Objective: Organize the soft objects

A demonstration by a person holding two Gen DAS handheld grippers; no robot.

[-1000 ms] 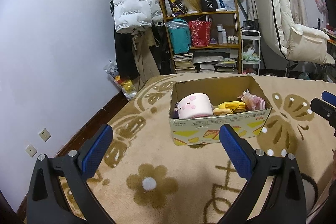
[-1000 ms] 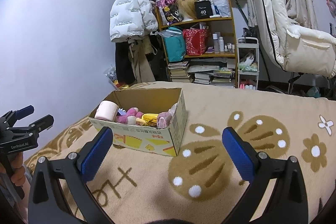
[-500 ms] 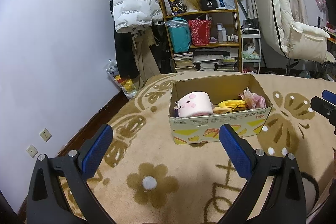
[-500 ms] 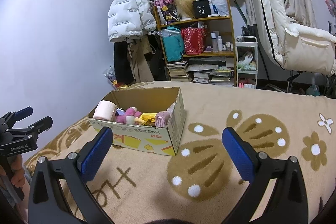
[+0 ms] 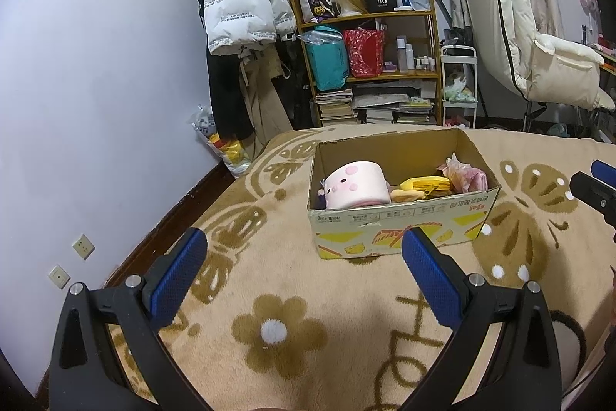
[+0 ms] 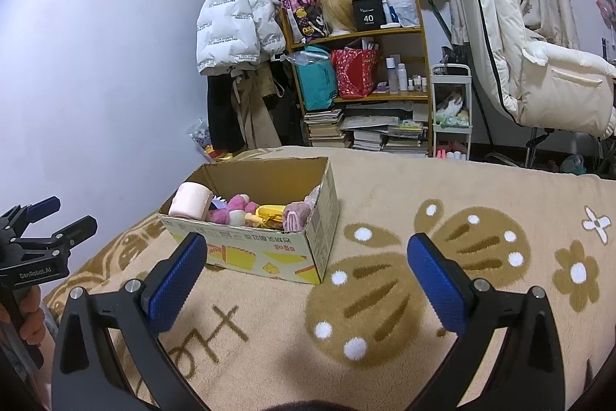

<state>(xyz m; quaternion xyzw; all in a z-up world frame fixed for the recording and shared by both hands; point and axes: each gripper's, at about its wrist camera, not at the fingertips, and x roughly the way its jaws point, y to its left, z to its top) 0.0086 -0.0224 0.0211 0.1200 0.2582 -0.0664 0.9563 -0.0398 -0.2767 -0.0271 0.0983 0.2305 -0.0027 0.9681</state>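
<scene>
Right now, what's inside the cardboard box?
Inside the cardboard box: a pink roll-shaped plush at the left end, a yellow plush mid-box, and a pink crinkly item at the right end. The right wrist view adds a magenta plush. Anything beneath them is hidden.

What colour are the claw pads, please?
Blue pads, textured, on black claw arms; clearest in the left wrist view.

— What's it all sitting on?
— A bed, I'd say, though only its tan blanket (image 5: 346, 295) shows, patterned with brown flowers and butterflies.
— And on top of it?
— One open cardboard box (image 5: 400, 230), flat on the blanket, upright, flaps open. The blanket's brown butterfly lies just beside its right corner.
— Same from the other side?
— Yes, the box (image 6: 269, 253) rests there alone.
</scene>
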